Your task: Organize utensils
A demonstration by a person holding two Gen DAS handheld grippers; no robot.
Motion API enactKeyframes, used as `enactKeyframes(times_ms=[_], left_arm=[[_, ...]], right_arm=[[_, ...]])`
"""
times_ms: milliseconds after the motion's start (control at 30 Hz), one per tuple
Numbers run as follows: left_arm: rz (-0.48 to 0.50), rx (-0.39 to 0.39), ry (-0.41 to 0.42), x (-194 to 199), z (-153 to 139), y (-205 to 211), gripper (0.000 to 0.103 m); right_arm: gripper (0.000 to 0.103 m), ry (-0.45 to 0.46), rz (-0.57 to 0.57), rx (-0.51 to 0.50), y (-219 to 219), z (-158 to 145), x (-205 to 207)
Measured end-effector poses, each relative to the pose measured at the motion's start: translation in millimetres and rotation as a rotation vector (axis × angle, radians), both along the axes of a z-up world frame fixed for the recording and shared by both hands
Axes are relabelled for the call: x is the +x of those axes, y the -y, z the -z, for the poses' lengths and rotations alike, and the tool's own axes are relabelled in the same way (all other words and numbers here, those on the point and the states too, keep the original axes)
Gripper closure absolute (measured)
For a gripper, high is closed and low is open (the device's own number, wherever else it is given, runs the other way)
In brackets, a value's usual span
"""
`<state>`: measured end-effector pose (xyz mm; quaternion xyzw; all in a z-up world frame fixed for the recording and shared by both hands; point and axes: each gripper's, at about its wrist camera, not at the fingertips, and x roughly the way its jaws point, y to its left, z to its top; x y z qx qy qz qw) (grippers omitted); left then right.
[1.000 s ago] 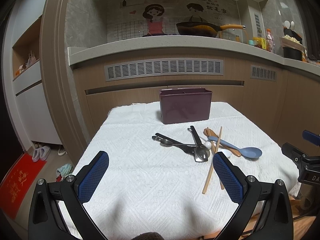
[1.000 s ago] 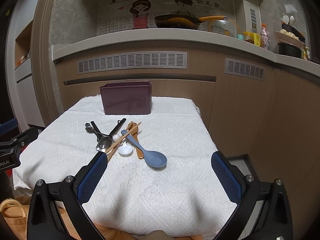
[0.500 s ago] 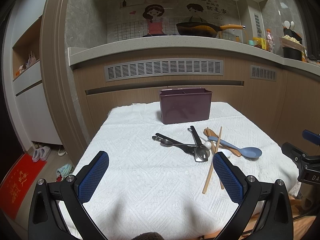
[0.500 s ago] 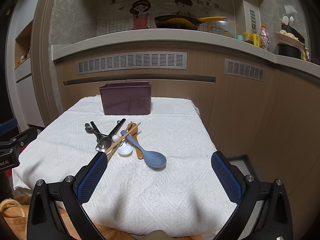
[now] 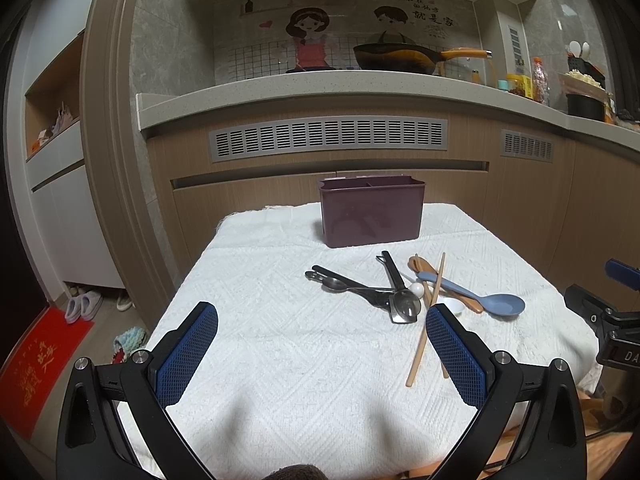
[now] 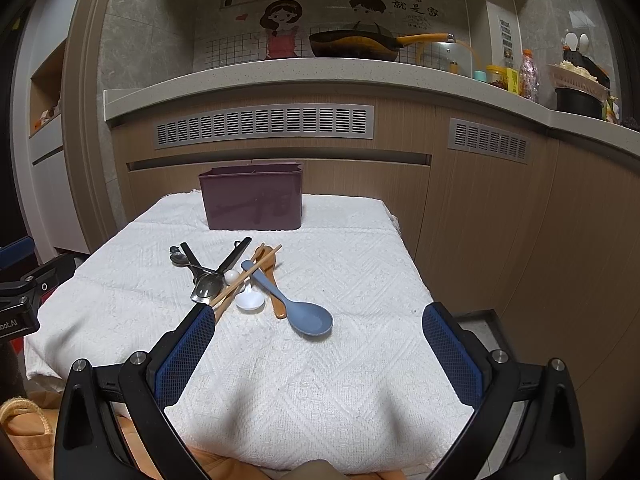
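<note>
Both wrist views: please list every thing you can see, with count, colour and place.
Utensil box: 1, dark purple, far end of the table.
Towel: 1, white, covers the table.
Metal spoons: at least 2, silver with dark handles, crossed in the pile.
Chopsticks: 2, light wood, across the pile.
Blue spoon: 1, right of the pile.
Wooden spoon: 1, brown, under the blue spoon.
White spoon: 1, mid-pile.
Pan: 1, dark, orange handle, on the counter.
Left gripper: blue pads, jaws open.
Right gripper: blue pads, jaws open.

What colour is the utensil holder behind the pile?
Dark purple utensil holder; the right wrist view shows it best.
</note>
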<state>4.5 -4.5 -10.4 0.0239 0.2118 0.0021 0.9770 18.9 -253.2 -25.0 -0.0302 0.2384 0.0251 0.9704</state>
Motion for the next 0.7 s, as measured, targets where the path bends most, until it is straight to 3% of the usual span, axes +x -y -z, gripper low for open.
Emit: enactKeyframes(times_ms=[500, 700], left_arm=[[0.005, 0.013, -0.033, 12.7, -2.2, -0.7, 0.0], [-0.007, 0.006, -0.06, 36.4, -4.1, -3.0, 0.0]], right_arm=[[0.0, 0.0, 0.008, -0.005, 1.9, -0.6, 7.1], [0.0, 0.006, 0.013, -0.012, 2.7, -7.7, 24.0]])
